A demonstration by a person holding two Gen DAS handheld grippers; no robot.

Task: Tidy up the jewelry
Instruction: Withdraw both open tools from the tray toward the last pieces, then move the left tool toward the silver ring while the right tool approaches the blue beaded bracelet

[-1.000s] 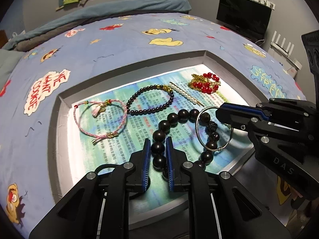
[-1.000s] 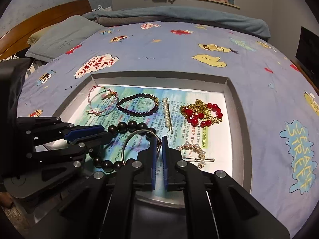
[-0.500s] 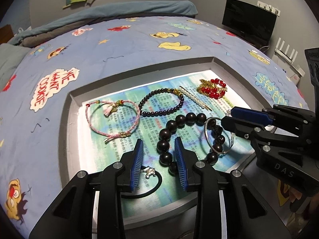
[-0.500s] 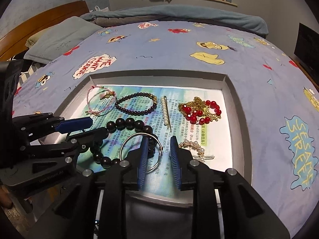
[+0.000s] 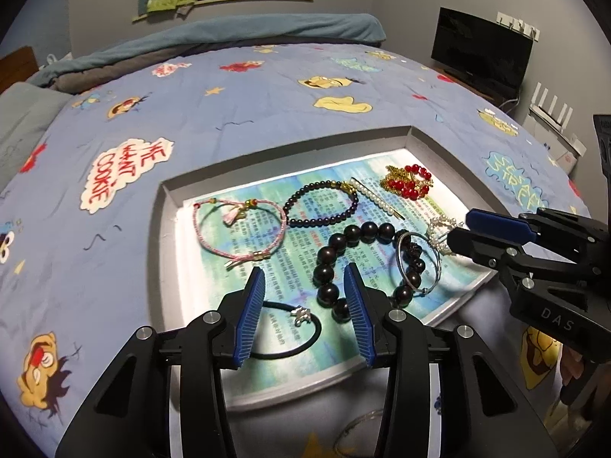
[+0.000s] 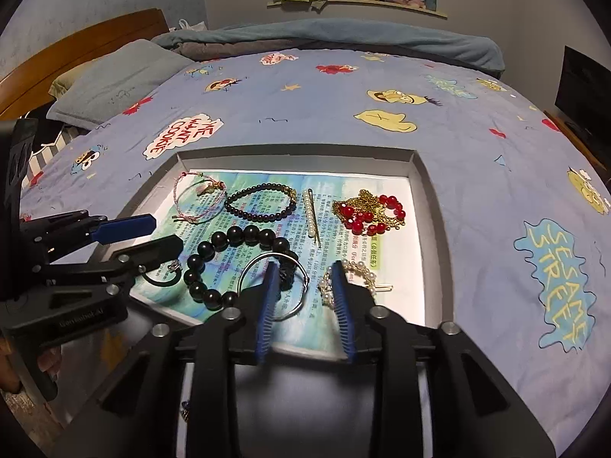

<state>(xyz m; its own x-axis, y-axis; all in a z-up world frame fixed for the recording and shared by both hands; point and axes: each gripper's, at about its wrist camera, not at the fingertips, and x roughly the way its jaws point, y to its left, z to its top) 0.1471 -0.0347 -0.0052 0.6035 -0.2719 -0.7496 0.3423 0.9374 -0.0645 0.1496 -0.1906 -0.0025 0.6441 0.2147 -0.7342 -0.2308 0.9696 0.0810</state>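
— Blue-padded left gripper (image 5: 303, 307) and right gripper (image 6: 303, 301): jaws opening, nothing pinched?

— Nothing. A second ago both were nearly shut on the dark bead bracelet (image 5: 345, 263) and silver bangle (image 6: 273, 286); now released (probably set down to sort), both lie lower centre in the tray (image 5: 164, 229).

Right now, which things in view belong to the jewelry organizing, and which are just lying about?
Belong to the job:
shallow box
pink cord bracelet
dark purple bead bracelet
big black bead bracelet
silver bangle
pearl hair clip
red bead and gold chain piece
black hair tie

Just lying about:
pillow
TV
folded blanket
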